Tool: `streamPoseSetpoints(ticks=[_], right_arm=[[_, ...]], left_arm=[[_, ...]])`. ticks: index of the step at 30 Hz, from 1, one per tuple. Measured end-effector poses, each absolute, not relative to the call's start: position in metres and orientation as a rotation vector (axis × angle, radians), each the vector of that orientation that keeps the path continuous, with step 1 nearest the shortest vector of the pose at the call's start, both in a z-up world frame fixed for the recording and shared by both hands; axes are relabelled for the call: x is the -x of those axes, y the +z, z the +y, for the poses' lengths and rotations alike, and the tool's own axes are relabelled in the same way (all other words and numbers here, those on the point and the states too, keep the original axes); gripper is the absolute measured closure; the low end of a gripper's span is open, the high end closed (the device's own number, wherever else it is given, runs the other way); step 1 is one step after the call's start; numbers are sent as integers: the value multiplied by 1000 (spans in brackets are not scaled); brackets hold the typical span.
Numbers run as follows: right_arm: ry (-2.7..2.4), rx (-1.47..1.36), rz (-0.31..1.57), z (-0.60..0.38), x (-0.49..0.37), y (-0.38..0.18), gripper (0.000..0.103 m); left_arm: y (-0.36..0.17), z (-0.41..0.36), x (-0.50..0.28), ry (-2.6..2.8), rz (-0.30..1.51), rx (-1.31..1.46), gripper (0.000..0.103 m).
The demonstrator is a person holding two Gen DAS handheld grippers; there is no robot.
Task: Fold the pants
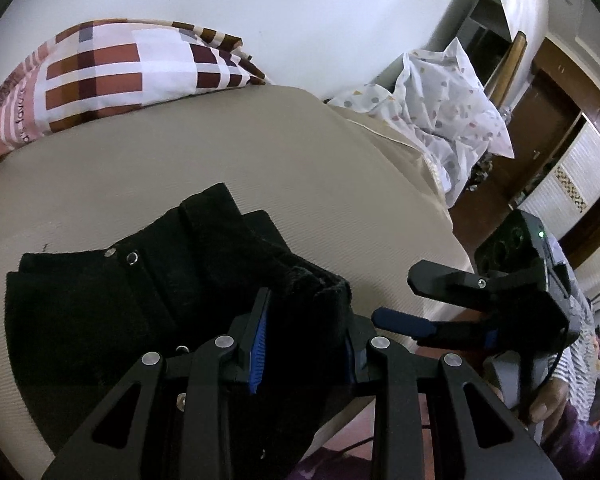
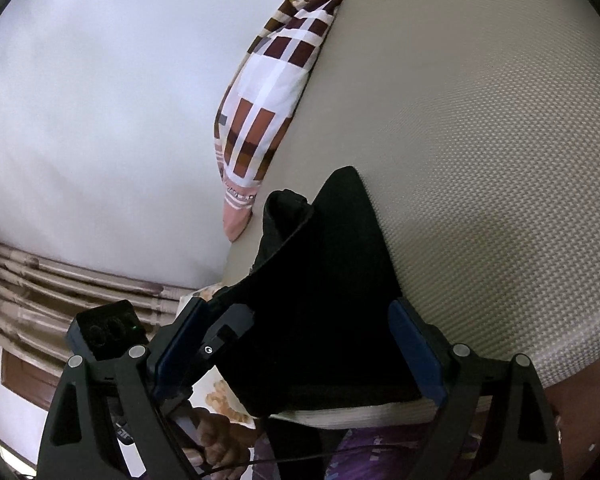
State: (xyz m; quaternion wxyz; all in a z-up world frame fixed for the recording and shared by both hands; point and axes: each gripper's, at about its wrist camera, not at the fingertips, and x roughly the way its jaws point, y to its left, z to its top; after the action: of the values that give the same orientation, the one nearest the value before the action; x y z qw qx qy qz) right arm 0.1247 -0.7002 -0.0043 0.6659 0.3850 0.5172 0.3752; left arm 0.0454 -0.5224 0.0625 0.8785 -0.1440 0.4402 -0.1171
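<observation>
Black pants (image 1: 148, 304) lie crumpled on the beige mattress (image 1: 260, 152) near its edge, the waist snaps showing. My left gripper (image 1: 306, 340) is shut on a bunched fold of the pants, which fills the gap between its blue pads. My right gripper (image 1: 396, 296) hovers just to the right at the mattress edge, fingers wide apart with only mattress between them. In the right wrist view the pants (image 2: 324, 280) spread ahead of and under my open right gripper (image 2: 296, 308), and the left gripper (image 2: 224, 324) clamps the cloth at the left.
A checked brown and white pillow (image 1: 100, 76) lies at the far side by the white wall. A crumpled spotted white sheet (image 1: 440, 112) sits at the bed's corner beside wooden doors (image 1: 560, 120). A hand (image 2: 220, 440) holds the left gripper's handle; a curtain (image 2: 40, 280) hangs behind.
</observation>
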Motion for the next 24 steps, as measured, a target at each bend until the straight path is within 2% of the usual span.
streamPoseSetpoints(ticks=[9,12,16,17,21,24], right_arm=[[813,-919,1170,-714,-129,-10,14],[815,-914,1173,-712,-129,-10,14],[814,-901,1164,-712,-129,-5,14],[813,-902,1158,-712,-130,-4,14],[816,-916,1127,-718,-130,5,14],[898,-920,1088,-718,-127,21,13]], left_arm=[[53,-545,-52,-311,933,268,72],[37,-563,-52,-335,970,171,71],[20,-566,-46,-372,996,173,68],[21,-564,-45,-377,992,187,66],[47,-547,-37,-463,980,331,45],[79,-514,-20,-434,895,449,39]])
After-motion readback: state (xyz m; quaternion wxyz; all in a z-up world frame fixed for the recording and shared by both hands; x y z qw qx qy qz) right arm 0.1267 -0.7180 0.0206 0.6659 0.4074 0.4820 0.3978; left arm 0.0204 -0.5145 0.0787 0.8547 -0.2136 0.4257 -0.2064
